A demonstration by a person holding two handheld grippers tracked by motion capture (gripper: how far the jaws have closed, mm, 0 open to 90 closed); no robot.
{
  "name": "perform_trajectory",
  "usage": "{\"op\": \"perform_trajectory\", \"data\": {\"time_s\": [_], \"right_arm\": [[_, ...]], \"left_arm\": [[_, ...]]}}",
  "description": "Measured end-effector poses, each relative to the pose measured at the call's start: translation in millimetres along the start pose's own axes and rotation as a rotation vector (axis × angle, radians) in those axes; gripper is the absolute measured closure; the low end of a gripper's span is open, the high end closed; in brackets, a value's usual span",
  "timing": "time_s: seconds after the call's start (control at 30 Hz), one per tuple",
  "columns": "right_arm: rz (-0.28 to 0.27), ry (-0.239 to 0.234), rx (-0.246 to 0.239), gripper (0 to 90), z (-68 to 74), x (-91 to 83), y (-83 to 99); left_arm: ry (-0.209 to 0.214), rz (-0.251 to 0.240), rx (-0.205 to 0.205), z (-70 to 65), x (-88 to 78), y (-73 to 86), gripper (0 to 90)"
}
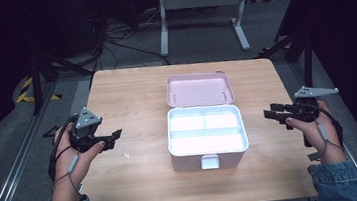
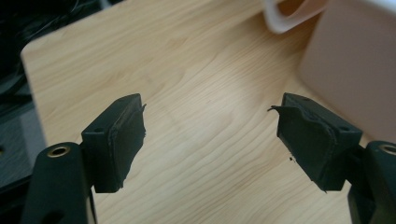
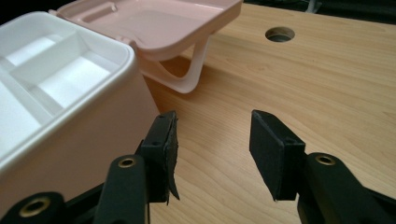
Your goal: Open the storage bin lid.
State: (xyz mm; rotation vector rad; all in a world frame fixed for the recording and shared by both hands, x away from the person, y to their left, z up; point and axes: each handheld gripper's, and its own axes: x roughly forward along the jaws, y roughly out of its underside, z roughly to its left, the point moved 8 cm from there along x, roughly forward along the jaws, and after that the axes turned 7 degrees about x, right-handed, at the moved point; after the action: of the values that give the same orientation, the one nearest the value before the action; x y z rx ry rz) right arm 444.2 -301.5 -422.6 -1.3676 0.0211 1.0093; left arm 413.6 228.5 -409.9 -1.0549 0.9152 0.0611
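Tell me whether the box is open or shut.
Open: the box's pink lid lies folded back behind it, baring the white tray.

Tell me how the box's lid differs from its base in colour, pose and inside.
The lid is pink inside; the base holds a white tray. The lid lies flung open behind the base, which stands nearer the person with its latch in front. The base's tray is split into compartments; the lid's inside is one shallow, undivided recess. Both share pink outer walls and rounded corners, and both are empty.

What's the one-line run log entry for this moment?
box: pink storage box open, lid laid back, tray empty | left gripper: open, holding nothing | right gripper: open, holding nothing | both flank box
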Motion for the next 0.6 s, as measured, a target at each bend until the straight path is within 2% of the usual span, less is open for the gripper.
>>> {"op": "perform_trajectory", "data": {"time_s": [0.03,0.07,0.17,0.27,0.33,0.43,0.6], "right_arm": [[0.01,0.01,-0.004,52.4,-2.6,1.6,3.0],[0.01,0.01,-0.004,52.4,-2.6,1.6,3.0],[0.013,0.016,0.008,52.0,-7.8,2.9,5.9],[0.02,0.036,0.015,51.1,-15.3,3.9,8.7],[0.025,0.05,0.016,50.4,-21.0,5.1,11.1],[0.04,0.067,0.023,49.4,-27.5,7.6,15.5],[0.055,0.088,0.027,48.9,-36.5,11.0,21.0]], "left_arm": [[0.003,0.018,-0.024,4.9,4.9,10.2,23.9],[0.003,0.018,-0.024,4.9,4.9,10.2,23.9],[0.019,0.037,-0.068,8.5,12.8,23.3,23.9],[-0.018,0.099,-0.079,15.1,22.8,37.1,23.9],[-0.02,0.131,-0.095,17.1,28.6,44.5,23.9],[0.008,0.144,-0.127,16.7,35.4,51.8,23.8],[0.005,0.19,-0.149,17.1,45.1,62.8,23.9]]}}
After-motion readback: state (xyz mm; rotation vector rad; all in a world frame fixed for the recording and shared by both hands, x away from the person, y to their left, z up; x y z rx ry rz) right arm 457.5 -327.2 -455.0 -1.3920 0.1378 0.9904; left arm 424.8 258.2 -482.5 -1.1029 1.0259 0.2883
